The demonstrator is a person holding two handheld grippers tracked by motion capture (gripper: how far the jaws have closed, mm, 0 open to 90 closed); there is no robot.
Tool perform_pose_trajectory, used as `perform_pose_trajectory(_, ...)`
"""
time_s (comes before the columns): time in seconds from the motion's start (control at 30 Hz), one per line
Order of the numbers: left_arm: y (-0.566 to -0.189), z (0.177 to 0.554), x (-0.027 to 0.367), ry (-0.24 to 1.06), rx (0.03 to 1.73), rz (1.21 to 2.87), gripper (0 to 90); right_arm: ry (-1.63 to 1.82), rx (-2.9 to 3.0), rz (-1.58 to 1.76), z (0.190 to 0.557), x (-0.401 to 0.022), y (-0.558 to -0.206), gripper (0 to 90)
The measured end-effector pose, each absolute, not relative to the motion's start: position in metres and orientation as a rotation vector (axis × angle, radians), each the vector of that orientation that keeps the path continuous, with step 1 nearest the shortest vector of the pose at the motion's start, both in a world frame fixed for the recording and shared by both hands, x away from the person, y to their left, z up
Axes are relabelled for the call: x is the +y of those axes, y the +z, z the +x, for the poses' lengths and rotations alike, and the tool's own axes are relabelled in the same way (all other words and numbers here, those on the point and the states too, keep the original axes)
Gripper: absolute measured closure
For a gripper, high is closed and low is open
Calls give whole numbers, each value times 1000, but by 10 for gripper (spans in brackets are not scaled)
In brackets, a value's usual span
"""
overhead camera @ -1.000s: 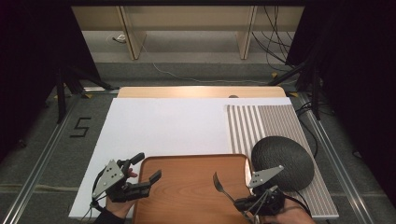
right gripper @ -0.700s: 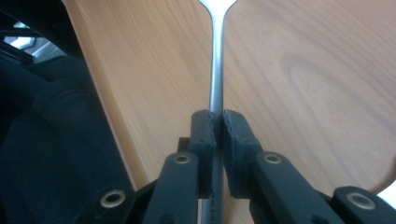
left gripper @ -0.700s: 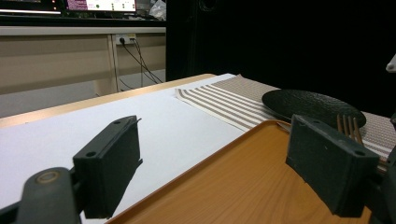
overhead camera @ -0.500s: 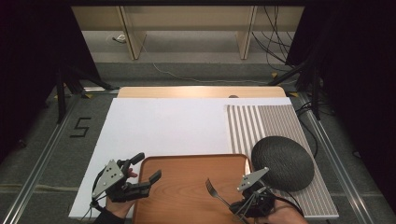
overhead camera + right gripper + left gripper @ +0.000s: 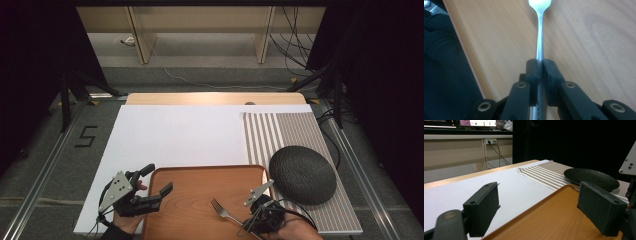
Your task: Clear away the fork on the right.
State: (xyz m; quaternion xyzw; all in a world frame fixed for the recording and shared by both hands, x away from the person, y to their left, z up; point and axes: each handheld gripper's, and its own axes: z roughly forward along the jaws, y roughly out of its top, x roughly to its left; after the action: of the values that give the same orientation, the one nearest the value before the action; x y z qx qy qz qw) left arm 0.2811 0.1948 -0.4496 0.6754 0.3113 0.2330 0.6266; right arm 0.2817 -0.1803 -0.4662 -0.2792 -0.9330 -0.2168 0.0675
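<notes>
High view: a silver metal fork (image 5: 221, 211) is pinched by the right hand-held gripper (image 5: 248, 223) over a rectangular wooden tray (image 5: 200, 185).

Along the right gripper view, the fork's handle is clamped between the pressed-together jaws, its tines pointing ahead of them over the tray. The left hand-held gripper (image 5: 156, 181) is held with its jaws spread wide, astride the tray's left rim. Beyond the right hand-held gripper, a round dark textured plate (image 5: 302, 173) is seen on a striped placemat (image 5: 290, 131) on the white counter (image 5: 175, 135).
</notes>
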Motion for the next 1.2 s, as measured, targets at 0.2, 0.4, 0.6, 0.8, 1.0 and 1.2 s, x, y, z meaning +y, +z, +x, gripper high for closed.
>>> perform_pose_trajectory(0.2,-450,281,195,533,713,1551,171,-622,-2834,-845,282,-177,-468,836)
perform_pose_trajectory(0.4,-450,281,195,532,713,1551,171,-614,-2841,-856,282,-177,-470,834)
perform_pose_trajectory(0.6,-450,281,195,528,713,1554,170,-607,-2872,-862,279,-174,-468,751)
perform_pose_trajectory(0.8,-450,281,195,530,714,1552,170,-750,-2908,-840,275,-173,-460,529)
perform_pose_trajectory(1.0,-450,282,195,528,716,1550,170,-965,-2967,-851,270,-169,-455,386)
perform_pose_trajectory(1.2,-450,282,194,526,716,1553,169,-1083,-2969,-797,264,-162,-456,364)
